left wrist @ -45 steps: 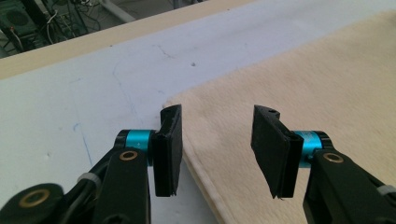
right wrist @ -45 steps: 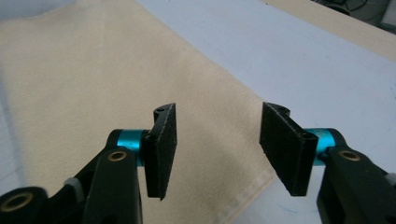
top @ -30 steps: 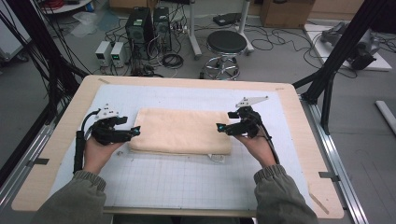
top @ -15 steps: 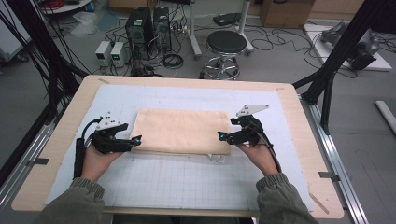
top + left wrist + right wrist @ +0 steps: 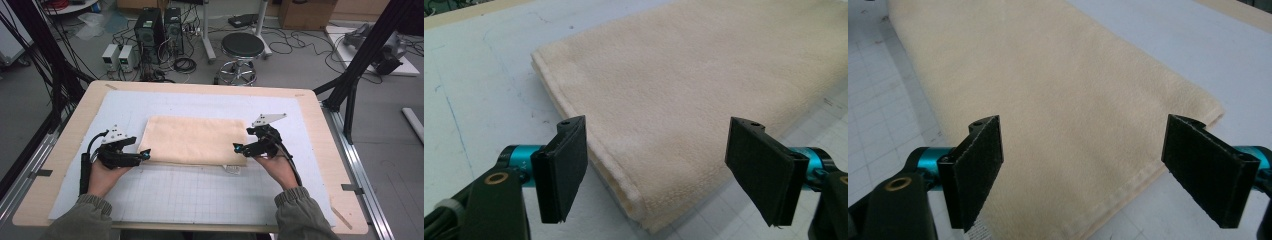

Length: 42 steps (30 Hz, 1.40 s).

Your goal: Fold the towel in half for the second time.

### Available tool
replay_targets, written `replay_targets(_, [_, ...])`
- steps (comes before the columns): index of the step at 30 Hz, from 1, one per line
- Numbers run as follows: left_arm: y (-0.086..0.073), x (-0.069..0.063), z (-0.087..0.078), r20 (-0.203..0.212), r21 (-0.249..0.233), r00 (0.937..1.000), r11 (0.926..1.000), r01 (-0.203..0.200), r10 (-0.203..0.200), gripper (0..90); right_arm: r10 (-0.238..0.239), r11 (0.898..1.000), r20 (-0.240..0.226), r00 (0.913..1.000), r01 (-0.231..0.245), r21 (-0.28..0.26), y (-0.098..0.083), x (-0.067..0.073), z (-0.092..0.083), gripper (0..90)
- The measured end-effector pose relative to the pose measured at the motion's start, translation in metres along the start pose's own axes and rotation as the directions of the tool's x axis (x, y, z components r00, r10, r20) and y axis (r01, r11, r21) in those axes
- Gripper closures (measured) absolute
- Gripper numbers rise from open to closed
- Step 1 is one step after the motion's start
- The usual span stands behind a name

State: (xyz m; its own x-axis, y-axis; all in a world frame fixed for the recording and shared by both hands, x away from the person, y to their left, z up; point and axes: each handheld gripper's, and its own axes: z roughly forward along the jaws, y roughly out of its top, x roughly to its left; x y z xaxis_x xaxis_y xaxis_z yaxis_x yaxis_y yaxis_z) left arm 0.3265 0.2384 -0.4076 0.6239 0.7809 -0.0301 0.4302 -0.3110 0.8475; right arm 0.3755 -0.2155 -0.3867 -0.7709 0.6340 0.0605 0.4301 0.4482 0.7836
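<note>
A cream towel (image 5: 195, 140) lies folded flat in a rectangle on the white mat. My left gripper (image 5: 145, 156) sits low at its near left corner, open. In the left gripper view, that corner of the towel (image 5: 684, 85) lies between the wide jaws of the left gripper (image 5: 664, 170), and the pads do not touch it. My right gripper (image 5: 236, 148) is at the near right corner. Its jaws have just been opening. In the right gripper view, the towel (image 5: 1048, 100) runs between the jaws of the right gripper (image 5: 1093, 170), unpressed.
The white gridded mat (image 5: 200, 200) covers most of the wooden table (image 5: 320, 130). A small white tag (image 5: 231, 170) pokes out at the towel's near edge. Beyond the far edge, a stool (image 5: 242, 47) and computer boxes (image 5: 160, 25) stand on the floor.
Both grippers have drawn back a little from the towel's near edge toward the person, and their jaws stand wider. The towel now lies flat and still.
</note>
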Motion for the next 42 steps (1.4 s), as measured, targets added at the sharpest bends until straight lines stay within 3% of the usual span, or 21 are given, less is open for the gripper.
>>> replay_targets(19, [-0.005,-0.006,-0.027,0.001,-0.041,1.0,0.9991,-0.008,0.008,22.5,-0.007,1.0,0.007,0.9999,0.007,-0.011,-0.002,0.006,-0.018,12.7])
replay_targets(42, [-0.018,-0.018,-0.053,-0.001,-0.031,0.9995,0.999,-0.031,0.031,17.3,0.003,0.999,0.011,0.9999,-0.002,-0.04,-0.043,0.015,-0.04,12.4])
